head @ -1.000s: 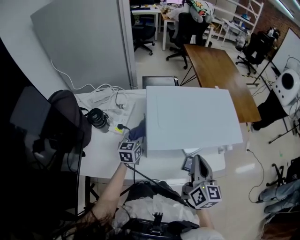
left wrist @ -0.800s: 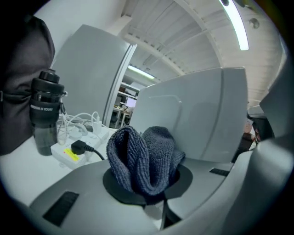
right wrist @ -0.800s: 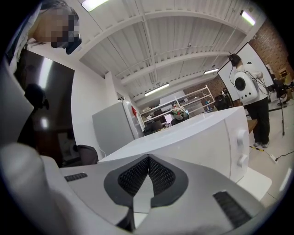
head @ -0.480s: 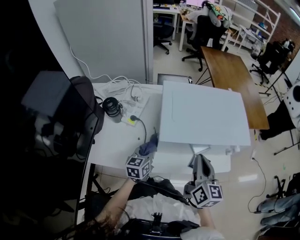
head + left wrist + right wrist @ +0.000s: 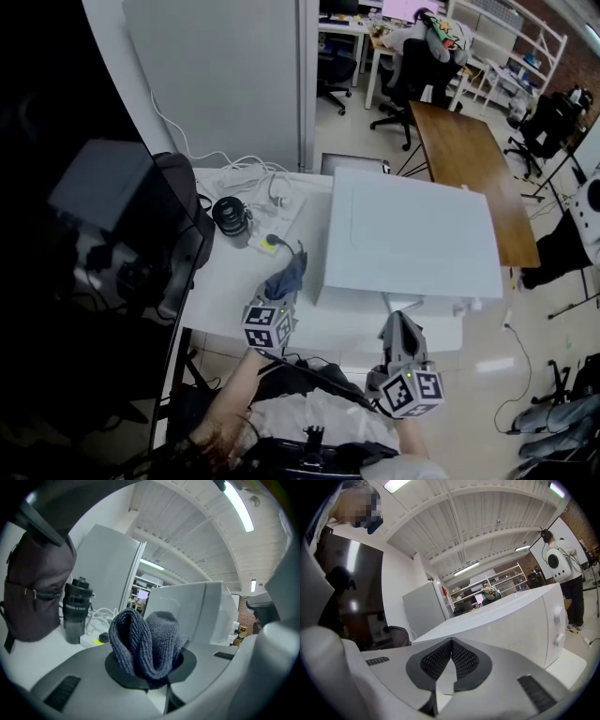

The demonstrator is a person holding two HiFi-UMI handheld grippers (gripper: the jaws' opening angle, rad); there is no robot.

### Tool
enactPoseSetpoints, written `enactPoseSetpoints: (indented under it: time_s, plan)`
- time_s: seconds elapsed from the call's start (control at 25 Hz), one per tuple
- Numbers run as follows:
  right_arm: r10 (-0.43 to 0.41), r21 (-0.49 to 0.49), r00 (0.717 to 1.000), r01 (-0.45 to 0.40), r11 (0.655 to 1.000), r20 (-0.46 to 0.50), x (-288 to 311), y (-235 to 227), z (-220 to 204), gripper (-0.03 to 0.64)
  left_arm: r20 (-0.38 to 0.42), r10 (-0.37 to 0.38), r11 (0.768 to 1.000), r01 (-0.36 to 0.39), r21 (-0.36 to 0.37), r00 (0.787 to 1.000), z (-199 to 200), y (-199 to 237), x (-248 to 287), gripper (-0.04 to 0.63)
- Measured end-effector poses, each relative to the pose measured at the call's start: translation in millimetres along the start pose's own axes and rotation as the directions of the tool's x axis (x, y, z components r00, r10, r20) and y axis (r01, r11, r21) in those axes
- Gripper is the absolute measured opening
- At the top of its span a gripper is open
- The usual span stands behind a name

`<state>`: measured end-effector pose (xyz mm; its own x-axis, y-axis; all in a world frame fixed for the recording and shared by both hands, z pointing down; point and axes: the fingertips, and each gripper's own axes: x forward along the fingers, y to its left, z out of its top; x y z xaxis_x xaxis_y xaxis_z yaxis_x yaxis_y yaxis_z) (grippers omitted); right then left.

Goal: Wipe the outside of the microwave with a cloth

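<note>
We are holding the left gripper (image 5: pixel 278 296) over the near part of the white table (image 5: pixel 225 281), and its jaws are pinching a blue-grey terry cloth (image 5: pixel 286 274). In the left gripper view the cloth (image 5: pixel 146 641) is bunching up in two thick folds out of the closed jaws. The cloth is sitting near the left side of the white microwave (image 5: pixel 408 234); a strip of bare table is showing between the two in the head view, so it is not touching the casing.

We are holding the right gripper (image 5: pixel 398 326) low in front of the microwave, at the table's near edge. In its own view its jaws (image 5: pixel 450 660) are pressing together with nothing between them, and the microwave (image 5: pixel 506 620) is rising beyond them with two round knobs (image 5: pixel 556 627) on the right of its front face.

To the left of the microwave, a black cylindrical object (image 5: pixel 230 217) is standing upright on the table; we cannot tell whether it is a lens or a flask. White cables (image 5: pixel 239 173) are lying behind it, and a dark backpack (image 5: pixel 178 220) is slumping at the table's left edge.
</note>
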<state>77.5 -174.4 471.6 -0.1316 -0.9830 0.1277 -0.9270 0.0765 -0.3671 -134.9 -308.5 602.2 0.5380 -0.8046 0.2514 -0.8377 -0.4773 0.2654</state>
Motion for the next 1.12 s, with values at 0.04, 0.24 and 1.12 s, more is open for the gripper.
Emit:
enactPoseSetpoints:
  time_s: [0.04, 0.24, 1.12]
  plan:
    - [-0.005, 0.003, 1.0, 0.005, 1.0, 0.004, 0, -1, 1, 0.0, 0.02, 0.005, 1.0, -0.006, 0.018, 1.0, 12, 5, 10, 0.054]
    - [-0.054, 0.009, 0.998, 0.054, 0.999, 0.044, 4, -15, 14, 0.0, 0.091, -0.01, 0.992, -0.002, 0.13, 0.996, 64, 10, 67, 0.054]
    - [-0.187, 0.027, 0.979, 0.185, 0.982, 0.086, 11, -55, 25, 0.0, 0.02, -0.128, 0.988, 0.126, 0.086, 0.992, 77, -1, 161, 0.053]
